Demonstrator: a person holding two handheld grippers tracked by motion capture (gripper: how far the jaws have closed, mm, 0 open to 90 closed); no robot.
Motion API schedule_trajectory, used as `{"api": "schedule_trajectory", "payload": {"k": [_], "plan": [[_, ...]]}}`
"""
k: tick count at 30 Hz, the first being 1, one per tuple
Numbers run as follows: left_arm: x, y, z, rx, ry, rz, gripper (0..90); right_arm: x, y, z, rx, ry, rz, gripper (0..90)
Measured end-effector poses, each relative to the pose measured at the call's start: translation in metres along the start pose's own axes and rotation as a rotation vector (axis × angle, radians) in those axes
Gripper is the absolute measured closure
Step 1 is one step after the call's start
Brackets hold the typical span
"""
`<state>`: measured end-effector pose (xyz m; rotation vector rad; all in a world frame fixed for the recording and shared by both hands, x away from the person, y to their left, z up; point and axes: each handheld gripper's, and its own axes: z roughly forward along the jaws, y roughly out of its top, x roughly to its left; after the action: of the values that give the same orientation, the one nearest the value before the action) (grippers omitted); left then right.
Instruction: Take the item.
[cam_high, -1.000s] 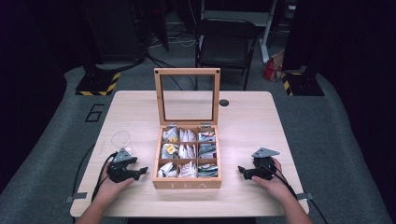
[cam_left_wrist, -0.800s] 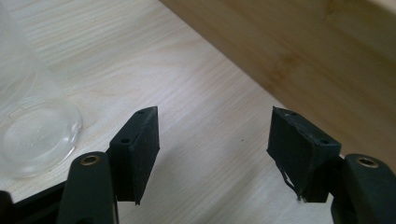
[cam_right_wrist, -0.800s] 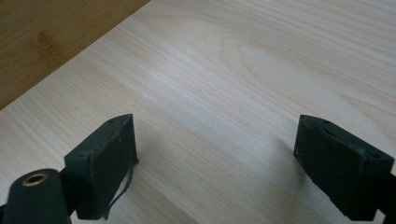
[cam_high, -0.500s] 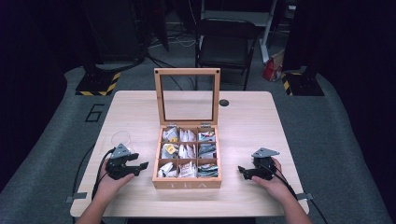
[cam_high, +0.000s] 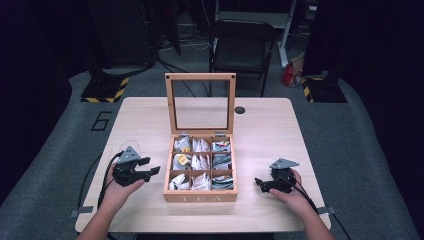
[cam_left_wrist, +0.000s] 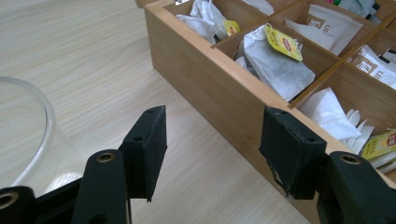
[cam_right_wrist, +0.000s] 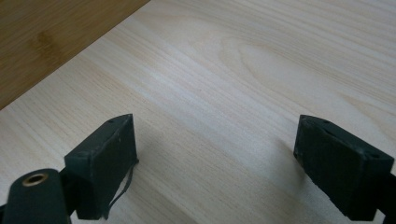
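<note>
Flanking tea box (cam_high: 200, 196) (lid up): both grippers.

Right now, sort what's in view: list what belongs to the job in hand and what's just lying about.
Part of the job:
- wooden tea box, lid up, tea bags in its compartments
- left tongs, open beside the box
- right tongs, open over bare table
- clear glass by the left tongs

Lying about:
- folding chair behind the table
- small black disc on the tabletop
</note>
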<state>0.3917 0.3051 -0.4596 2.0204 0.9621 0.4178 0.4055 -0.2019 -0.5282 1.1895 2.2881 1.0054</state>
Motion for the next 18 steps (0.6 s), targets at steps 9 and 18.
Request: {"api": "schedule_trajectory", "payload": {"k": [9,18], "plan": [[0.0,0.011,-0.001,0.0,-0.008,0.02,43.2,0.0,0.0,0.0,-0.001,0.0,0.001,12.4],[-0.003,0.021,0.001,-0.005,-0.018,0.026,44.8,0.0,0.0,0.0,0.0,0.0,0.0,12.4]]}}
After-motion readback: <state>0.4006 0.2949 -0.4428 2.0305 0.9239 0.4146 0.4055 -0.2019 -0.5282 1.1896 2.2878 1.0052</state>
